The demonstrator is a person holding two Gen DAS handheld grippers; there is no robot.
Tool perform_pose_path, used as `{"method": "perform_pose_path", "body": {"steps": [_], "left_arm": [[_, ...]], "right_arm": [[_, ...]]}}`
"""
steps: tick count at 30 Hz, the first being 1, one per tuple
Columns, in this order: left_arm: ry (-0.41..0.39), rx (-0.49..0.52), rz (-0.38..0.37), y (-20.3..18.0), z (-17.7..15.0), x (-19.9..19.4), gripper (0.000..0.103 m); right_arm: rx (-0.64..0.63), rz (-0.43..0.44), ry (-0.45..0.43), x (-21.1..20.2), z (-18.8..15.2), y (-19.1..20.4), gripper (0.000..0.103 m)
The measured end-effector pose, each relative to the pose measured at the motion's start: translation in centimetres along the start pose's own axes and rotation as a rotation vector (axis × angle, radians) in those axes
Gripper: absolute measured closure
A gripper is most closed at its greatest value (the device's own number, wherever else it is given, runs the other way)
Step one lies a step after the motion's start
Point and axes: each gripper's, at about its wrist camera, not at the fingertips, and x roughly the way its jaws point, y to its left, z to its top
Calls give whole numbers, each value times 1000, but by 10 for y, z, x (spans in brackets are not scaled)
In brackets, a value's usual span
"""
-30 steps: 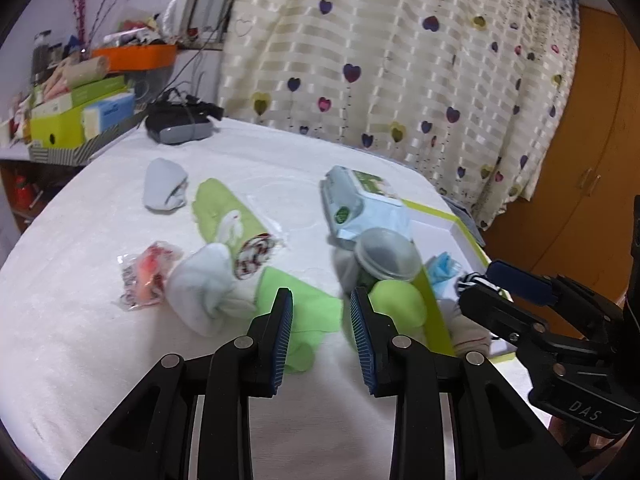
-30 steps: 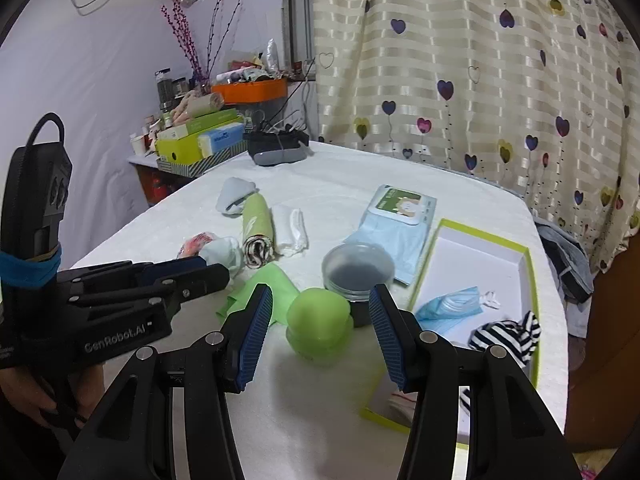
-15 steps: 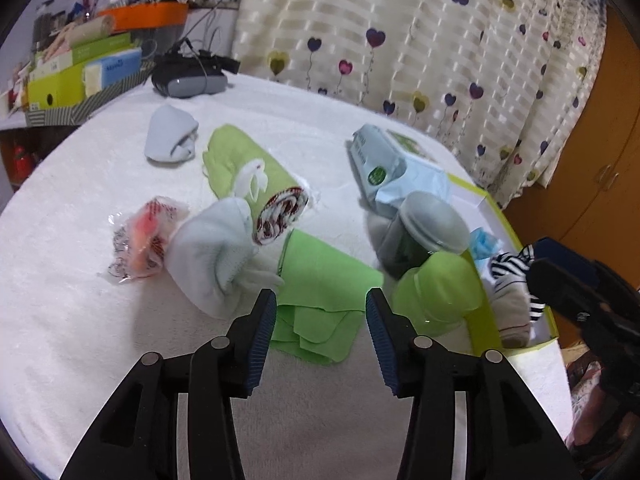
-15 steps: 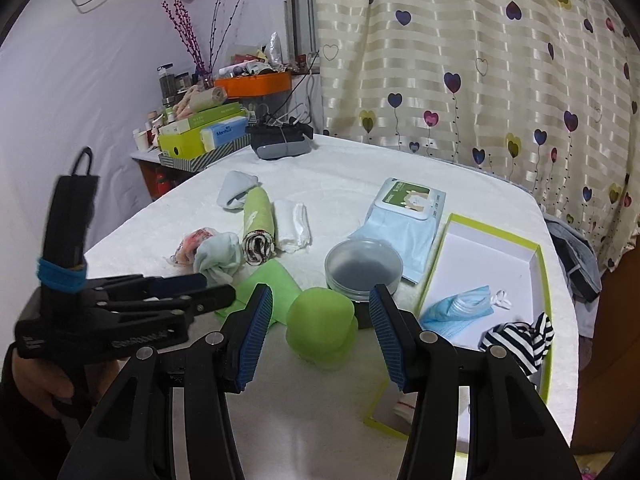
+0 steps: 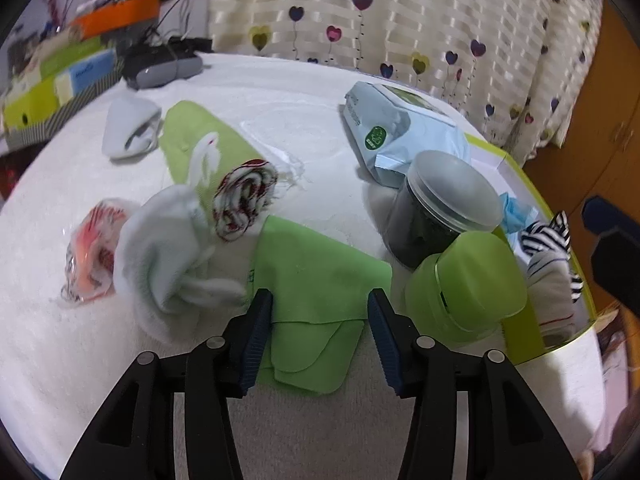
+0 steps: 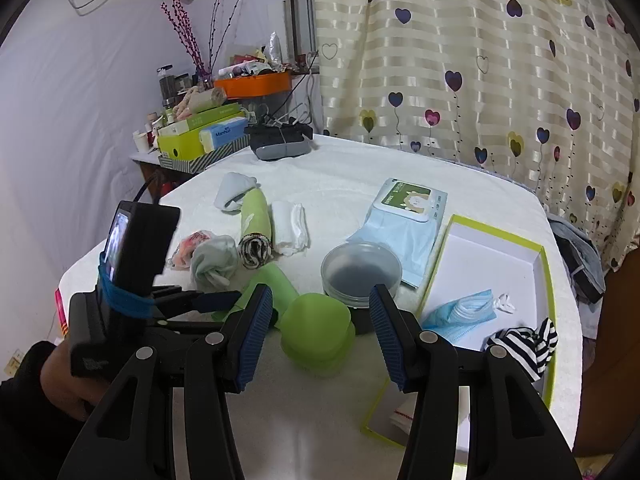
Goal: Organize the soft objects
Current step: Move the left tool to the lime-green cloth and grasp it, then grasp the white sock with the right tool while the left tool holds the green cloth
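Observation:
My left gripper hangs low over the folded green cloth, its jaws opening. The cloth's near edge lies between the pads, which do not press on it. A balled white sock sits just to its left and a rolled green towel behind it. My right gripper is open, with a soft green cup on the table beyond its tips and untouched. The left gripper shows in the right wrist view over the green cloth. A white box with a green rim holds a striped sock and a blue mask.
A dark jar with a clear lid and a pack of wipes stand close by the cup. An orange packet, a pale sock and a folded white cloth lie to the left. Boxes crowd the far left.
My left gripper has dropped and moved forward onto the green cloth, and its jaws have spread wider. The right gripper has stayed put.

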Motion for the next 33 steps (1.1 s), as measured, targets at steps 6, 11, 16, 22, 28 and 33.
{"method": "perform_pose_path", "body": {"steps": [6, 11, 16, 22, 28, 33], "left_arm": [[-15, 51, 93, -4, -3, 1, 83], [-24, 10, 25, 13, -7, -9, 95], [-87, -18, -30, 19, -15, -38, 95], [-144, -58, -45, 34, -22, -70, 95], [-188, -131, -22, 60, -28, -89, 95], [-218, -190, 13, 84, -31, -99, 95]], "right_arm": [[0, -2, -2, 0, 1, 0, 51], [4, -4, -14, -3, 1, -1, 51], [1, -1, -16, -5, 1, -1, 51], [-5, 5, -26, -10, 2, 4, 51], [-23, 28, -15, -8, 0, 16, 51], [-35, 50, -5, -2, 3, 26, 51]]}}
